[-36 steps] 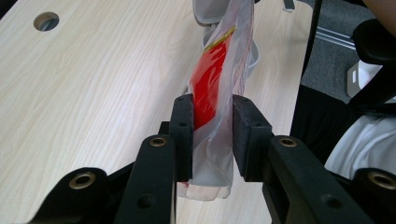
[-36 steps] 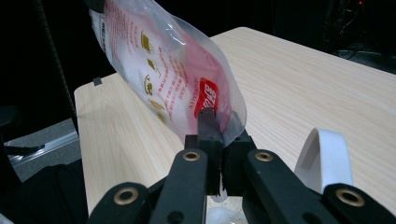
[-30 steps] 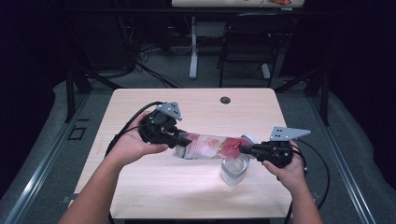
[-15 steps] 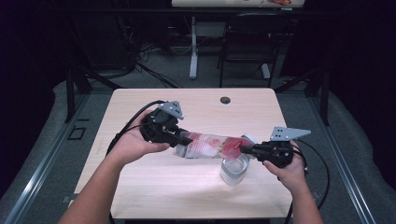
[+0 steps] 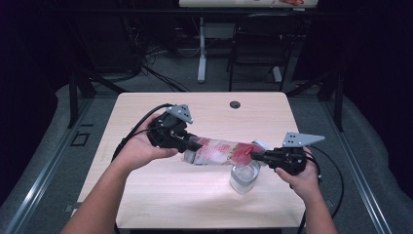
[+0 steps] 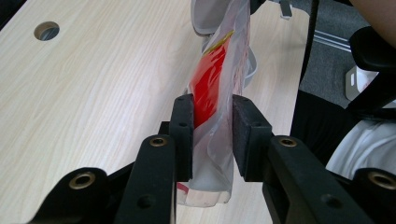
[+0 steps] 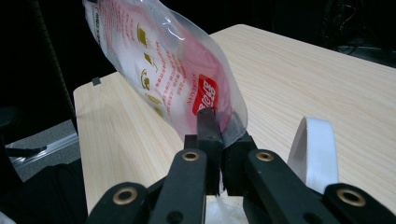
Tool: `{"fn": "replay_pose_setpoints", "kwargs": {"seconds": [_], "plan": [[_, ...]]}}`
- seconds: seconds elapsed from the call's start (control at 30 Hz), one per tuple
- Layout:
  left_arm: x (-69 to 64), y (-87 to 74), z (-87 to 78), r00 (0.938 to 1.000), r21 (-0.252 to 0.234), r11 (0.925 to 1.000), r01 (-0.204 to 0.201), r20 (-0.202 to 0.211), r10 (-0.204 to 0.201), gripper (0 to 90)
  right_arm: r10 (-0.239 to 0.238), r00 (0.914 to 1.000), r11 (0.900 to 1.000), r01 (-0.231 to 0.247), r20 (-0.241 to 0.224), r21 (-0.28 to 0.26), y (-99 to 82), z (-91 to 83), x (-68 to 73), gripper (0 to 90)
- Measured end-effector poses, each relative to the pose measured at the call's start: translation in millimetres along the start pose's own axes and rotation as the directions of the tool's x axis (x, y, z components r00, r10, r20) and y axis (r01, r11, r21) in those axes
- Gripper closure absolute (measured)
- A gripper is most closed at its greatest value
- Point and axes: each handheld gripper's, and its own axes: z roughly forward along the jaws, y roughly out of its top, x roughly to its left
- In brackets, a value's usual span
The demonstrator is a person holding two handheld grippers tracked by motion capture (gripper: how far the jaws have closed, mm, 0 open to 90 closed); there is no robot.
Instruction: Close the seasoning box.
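A clear plastic pouch (image 5: 219,152) with red and gold print hangs stretched between both grippers above the table. My left gripper (image 5: 187,144) is shut on the pouch's left end; in the left gripper view its pads squeeze the pouch (image 6: 212,100) from both sides. My right gripper (image 5: 254,155) is shut on the pouch's right end, the jaws pinching the edge of the pouch (image 7: 177,79) in the right gripper view. A clear glass cup (image 5: 243,178) stands on the table just below the pouch's right end, its white rim (image 7: 313,149) beside my right jaws.
The light wooden table (image 5: 146,190) has a round cable hole (image 5: 235,104) near its far edge. Cables (image 5: 141,122) trail from the left gripper over the table's left part. Dark floor, desk legs and a chair lie beyond the far edge.
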Motion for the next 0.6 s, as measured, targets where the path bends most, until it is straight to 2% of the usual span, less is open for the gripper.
{"fn": "replay_pose_setpoints", "kwargs": {"seconds": [0.6], "plan": [[2.6,4.0,0.3,1.0000,0.000,1.0000,0.000,0.001,0.000,71.6,0.009,1.0000,1.0000,-0.009,0.004,-0.004,-1.7,-0.2,-1.5,88.6]]}}
